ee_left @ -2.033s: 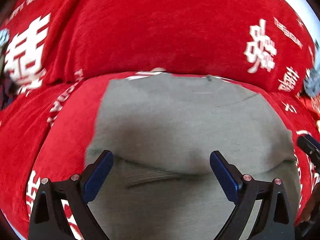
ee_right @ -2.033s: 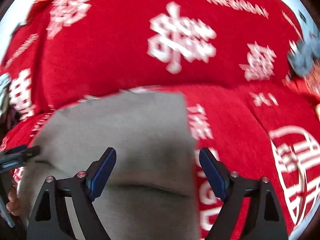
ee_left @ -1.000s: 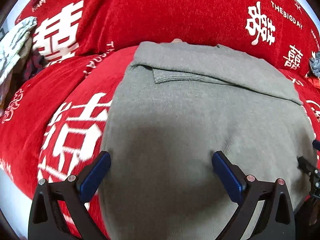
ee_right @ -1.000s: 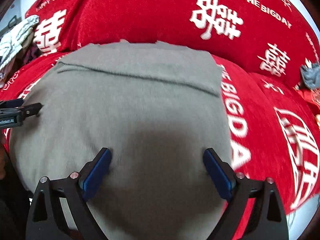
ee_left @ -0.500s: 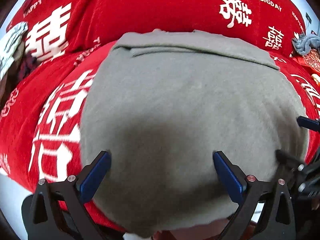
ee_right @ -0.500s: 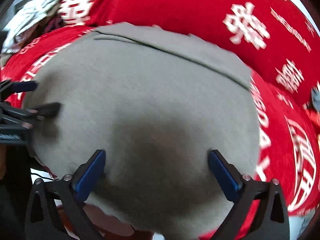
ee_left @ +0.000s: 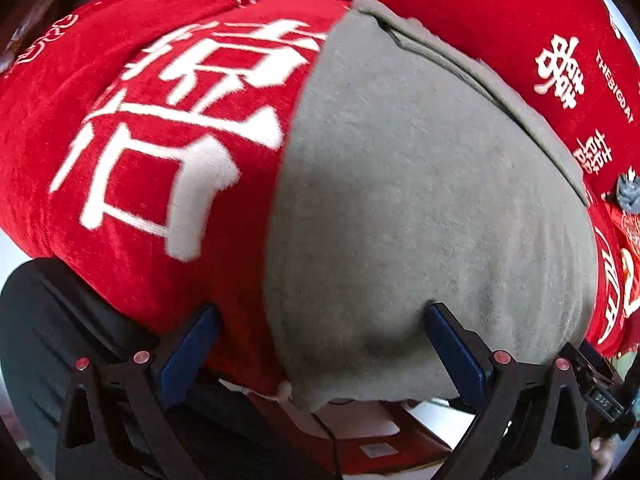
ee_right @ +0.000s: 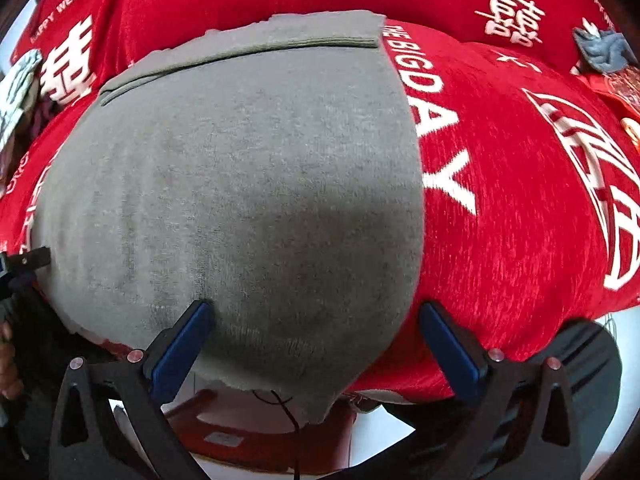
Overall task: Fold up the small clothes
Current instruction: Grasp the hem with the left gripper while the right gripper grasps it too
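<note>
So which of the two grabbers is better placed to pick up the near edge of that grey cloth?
Probably the right gripper: its open jaws straddle the grey cloth squarely. The left gripper sits over the cloth's side edge, half over the red cover.

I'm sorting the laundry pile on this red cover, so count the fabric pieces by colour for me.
Grey garment lying flat in front: 1
Red cover with white lettering: 1
Blue-grey crumpled cloth at far right: 1
Pale patterned cloth at far left edge: 1
Total: 4
</note>
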Demonstrator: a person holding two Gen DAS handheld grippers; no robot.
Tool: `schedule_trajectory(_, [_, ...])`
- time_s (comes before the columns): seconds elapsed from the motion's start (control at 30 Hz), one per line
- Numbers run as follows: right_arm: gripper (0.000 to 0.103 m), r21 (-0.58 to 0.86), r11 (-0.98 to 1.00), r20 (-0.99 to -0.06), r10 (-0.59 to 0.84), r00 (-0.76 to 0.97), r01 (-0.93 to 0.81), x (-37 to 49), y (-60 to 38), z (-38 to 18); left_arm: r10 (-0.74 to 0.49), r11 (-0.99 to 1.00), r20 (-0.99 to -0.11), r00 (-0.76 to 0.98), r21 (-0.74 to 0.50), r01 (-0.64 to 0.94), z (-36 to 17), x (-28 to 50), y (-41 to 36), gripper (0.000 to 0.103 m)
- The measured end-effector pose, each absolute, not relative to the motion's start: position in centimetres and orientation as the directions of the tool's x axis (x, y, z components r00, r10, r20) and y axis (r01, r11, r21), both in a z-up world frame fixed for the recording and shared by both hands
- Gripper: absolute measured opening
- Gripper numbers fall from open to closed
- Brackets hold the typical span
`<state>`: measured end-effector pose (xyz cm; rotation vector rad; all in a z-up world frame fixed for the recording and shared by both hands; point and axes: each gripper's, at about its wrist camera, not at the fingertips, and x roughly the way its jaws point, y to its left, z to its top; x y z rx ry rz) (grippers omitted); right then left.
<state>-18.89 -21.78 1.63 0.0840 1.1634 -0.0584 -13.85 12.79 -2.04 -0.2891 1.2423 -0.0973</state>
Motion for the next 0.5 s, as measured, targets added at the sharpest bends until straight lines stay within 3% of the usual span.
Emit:
schedule_trajectory(0.1, [0.102,-0.001,0.998,-0.914,-0.028,0.404,0.066,-19.1,-20.7,1.6,-0.201,0.974,-0.929,0.310,-0.224,-0.039,-1.9,-14.3,10.8,0.102])
schedule_trajectory(0.17, [0.094,-0.025,0.999,-0.906,-0.036,0.421,0.033,-19.3,-19.8,1.9,-0.180,0.980,-0.933,0.313,-0.196,-0.021,-1.7,-14.7,9.4,0.099])
schedule_trajectory(0.2, [0.089,-0.028,0.999,-0.902,-0.035,0.431,0.021,-19.7,-19.5,2.0,-0.168,0.983,-0.931,0.323,-0.184,-0.017,-1.5,-15.0,8.9,0.093])
schedule_trajectory(0.23, [0.074,-0.027,1.000,-0.895,-0.027,0.446,0.006,-19.8,-19.2,2.4,-0.178,0.981,-0.928,0.329,-0.192,-0.010,-1.2,-15.1,8.6,0.078])
schedule_trajectory(0.27, [0.053,-0.022,1.000,-0.885,-0.014,0.465,-0.011,-20.1,-18.9,2.9,-0.193,0.979,-0.921,0.338,-0.205,0.000,-0.7,-15.4,8.4,0.072])
schedule_trajectory(0.3, [0.041,-0.014,1.000,-0.881,-0.005,0.473,-0.016,-20.2,-18.9,3.3,-0.186,0.980,-0.918,0.350,-0.198,0.002,-0.3,-15.6,8.1,0.056])
schedule_trajectory(0.33, [0.019,0.010,1.000,-0.879,0.018,0.477,-0.018,-20.2,-19.1,3.7,-0.172,0.984,-0.917,0.361,-0.180,0.010,0.1,-15.8,7.9,0.038])
schedule_trajectory(0.37, [0.017,0.049,0.999,-0.877,0.048,0.479,-0.010,-20.1,-19.5,4.0,-0.180,0.983,-0.910,0.373,-0.182,0.030,0.6,-15.9,7.8,0.021])
schedule_trajectory(0.4, [0.017,0.098,0.995,-0.871,0.086,0.483,0.000,-20.0,-20.1,4.2,-0.211,0.977,-0.904,0.372,-0.209,0.046,1.0,-15.9,7.9,0.015])
schedule_trajectory(0.5, [0.015,0.237,0.972,-0.825,0.197,0.530,0.008,-20.4,-22.1,5.4,-0.272,0.961,-0.883,0.383,-0.272,0.054,1.8,-15.5,8.6,0.015])
